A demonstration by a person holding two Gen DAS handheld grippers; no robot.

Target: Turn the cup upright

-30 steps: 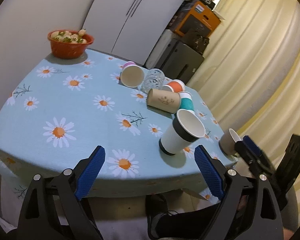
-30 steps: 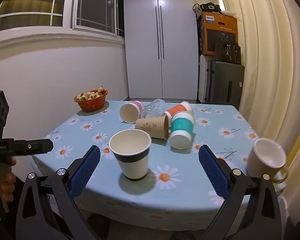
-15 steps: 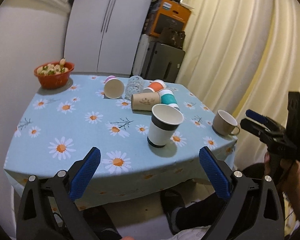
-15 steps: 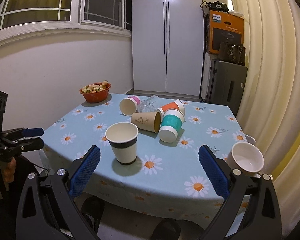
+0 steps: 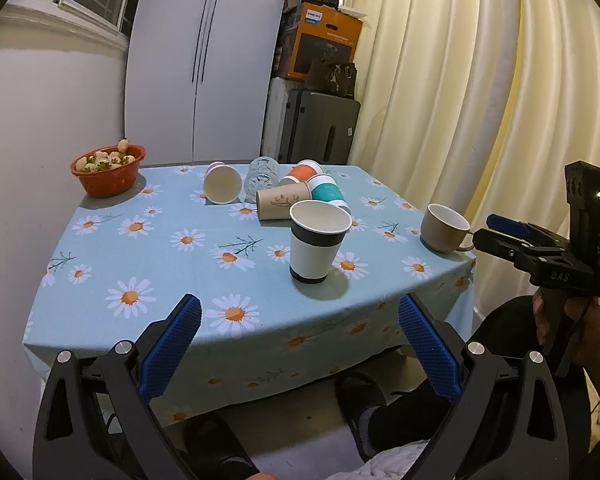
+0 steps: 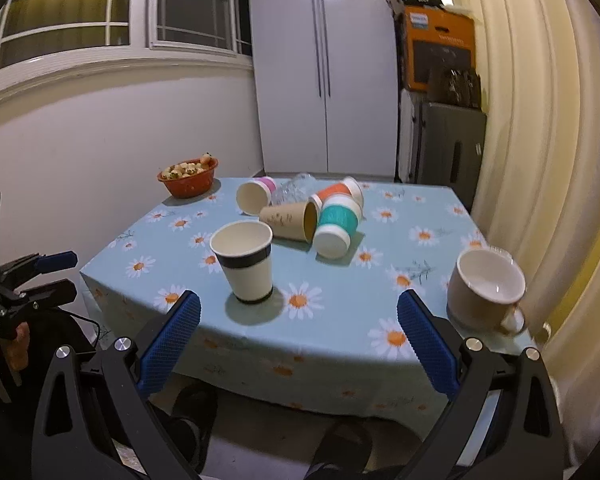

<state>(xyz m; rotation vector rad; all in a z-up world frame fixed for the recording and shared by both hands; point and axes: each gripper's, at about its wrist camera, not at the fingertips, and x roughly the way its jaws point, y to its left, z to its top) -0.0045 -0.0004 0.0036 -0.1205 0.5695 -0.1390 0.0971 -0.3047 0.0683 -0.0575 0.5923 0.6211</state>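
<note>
A white paper cup with a dark band stands upright near the table's front edge. A beige mug stands upright at the front right corner. Behind lie a brown cup, a teal cup, an orange cup, a pink-based cup and a clear glass, all on their sides. My left gripper and right gripper are open, empty and held off the table's front edge.
An orange bowl of food stands at the back left of the daisy tablecloth table. A white wardrobe, a suitcase with a box on it, and curtains stand behind and right. The person's legs are under the table.
Both grippers have drawn back and away from the table and stayed open. The left view has levelled out. The cups have not moved.
</note>
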